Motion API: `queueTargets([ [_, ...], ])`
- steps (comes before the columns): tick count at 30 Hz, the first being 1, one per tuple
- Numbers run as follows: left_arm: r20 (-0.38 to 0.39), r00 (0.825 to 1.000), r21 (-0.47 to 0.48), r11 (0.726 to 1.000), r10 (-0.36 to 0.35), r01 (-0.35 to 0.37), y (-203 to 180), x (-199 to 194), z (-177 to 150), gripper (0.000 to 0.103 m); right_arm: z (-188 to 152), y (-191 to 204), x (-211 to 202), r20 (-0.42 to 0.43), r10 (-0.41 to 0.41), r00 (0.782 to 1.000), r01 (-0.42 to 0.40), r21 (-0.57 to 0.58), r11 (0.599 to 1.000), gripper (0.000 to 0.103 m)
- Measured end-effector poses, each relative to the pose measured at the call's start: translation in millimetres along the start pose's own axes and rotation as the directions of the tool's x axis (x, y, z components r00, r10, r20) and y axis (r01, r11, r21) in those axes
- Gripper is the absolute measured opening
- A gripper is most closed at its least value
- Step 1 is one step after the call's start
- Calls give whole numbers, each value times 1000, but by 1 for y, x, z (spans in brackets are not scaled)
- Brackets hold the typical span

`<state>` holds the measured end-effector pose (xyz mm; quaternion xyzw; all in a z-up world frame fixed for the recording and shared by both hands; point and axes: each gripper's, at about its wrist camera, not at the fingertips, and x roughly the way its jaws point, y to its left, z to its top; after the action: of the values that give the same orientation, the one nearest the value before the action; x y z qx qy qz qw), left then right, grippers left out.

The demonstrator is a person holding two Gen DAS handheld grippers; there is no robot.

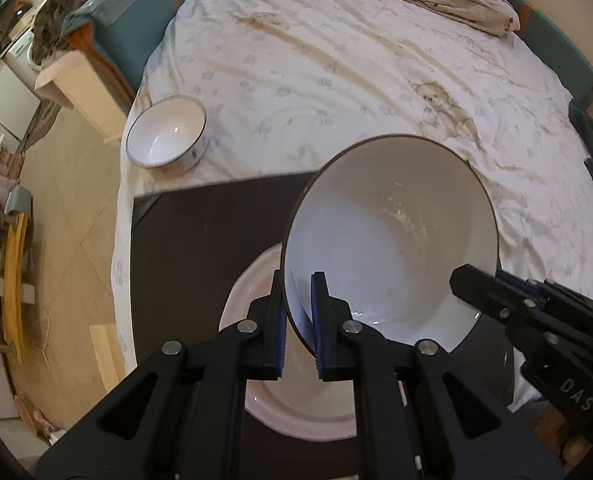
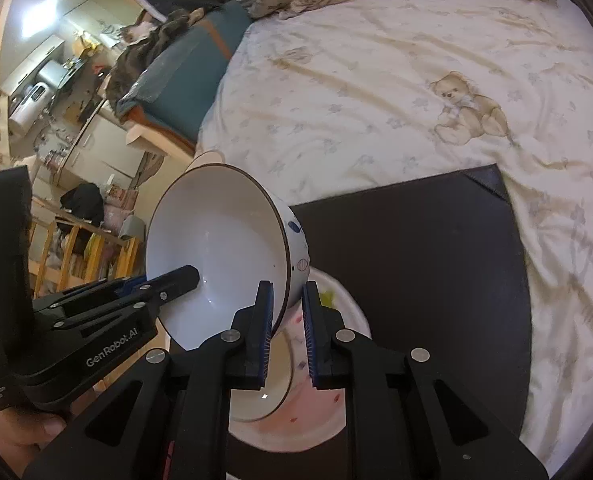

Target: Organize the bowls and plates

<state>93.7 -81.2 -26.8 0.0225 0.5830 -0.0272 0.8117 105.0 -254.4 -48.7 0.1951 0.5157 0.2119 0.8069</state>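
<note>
Hiding much of the plate (image 1: 256, 280), a bowl (image 1: 392, 240) hangs clamped in both grippers' jaws at opposite rims.

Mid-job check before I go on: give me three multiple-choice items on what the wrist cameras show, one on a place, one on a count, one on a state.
1. Where does the small bowl sit?
A. on the bedsheet, near the bed's edge
B. on the dark board
C. inside the big bowl

2. How many grippers grip the big bowl?
A. none
B. one
C. two

3. How is the big bowl held?
A. flat on the plate
B. tilted, above the plate
C. upside down on the sheet

Answers:
1 A, it stands on the sheet beyond the dark board.
2 C, the left gripper and the right gripper each pinch its rim on opposite sides.
3 B, its opening faces sideways over the plate.
</note>
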Motion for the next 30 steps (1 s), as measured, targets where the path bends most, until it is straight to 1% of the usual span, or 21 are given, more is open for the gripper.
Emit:
queueTargets([
  [3, -17, 1000, -10, 1000, -20, 19, 4, -4, -14, 9, -14, 8, -7, 11, 13, 1000, -13, -18, 1000, 17],
  [7, -9, 999, -13, 999, -44, 44, 7, -6, -22, 11, -28, 8, -14, 20, 57, 998, -57, 8, 998, 17],
  [9, -14, 998, -38, 998, -59, 58, 11, -5, -24, 11, -29, 12, -19, 41, 52, 998, -52, 2, 999, 16],
  [11, -43, 997, -67, 996, -67, 64, 13, -2, -25, 11, -28, 18, -20, 43, 30, 999, -29, -17, 999, 16],
  [13, -52, 998, -52, 998, -48, 46, 12, -2, -27, 11, -29, 20, -19, 38, 20, 999, -20, -20, 1000, 16],
  [16, -41, 999, 5, 1000, 17, -17, 11, -3, -34, 11, -33, 20, -11, 5, 13, 1000, -13, -24, 1000, 16],
  [18, -53, 998, 16, 999, 35, -35, 14, 1, -37, 11, -38, 22, -3, -23, 22, 1000, -23, -27, 999, 16],
  [23, -146, 989, -26, 999, 20, -24, 28, 27, -43, 10, -45, 23, 18, -84, 26, 996, -27, -16, 1000, 16],
  [27, -162, 987, -26, 999, 15, -20, 26, 34, -46, 10, -52, 19, 32, -127, 7, 992, -7, 2, 1000, 16],
  [30, -157, 987, -13, 1000, 24, -27, 22, 35, -45, 11, -53, 16, 34, -138, 2, 990, 0, 11, 1000, 16],
])
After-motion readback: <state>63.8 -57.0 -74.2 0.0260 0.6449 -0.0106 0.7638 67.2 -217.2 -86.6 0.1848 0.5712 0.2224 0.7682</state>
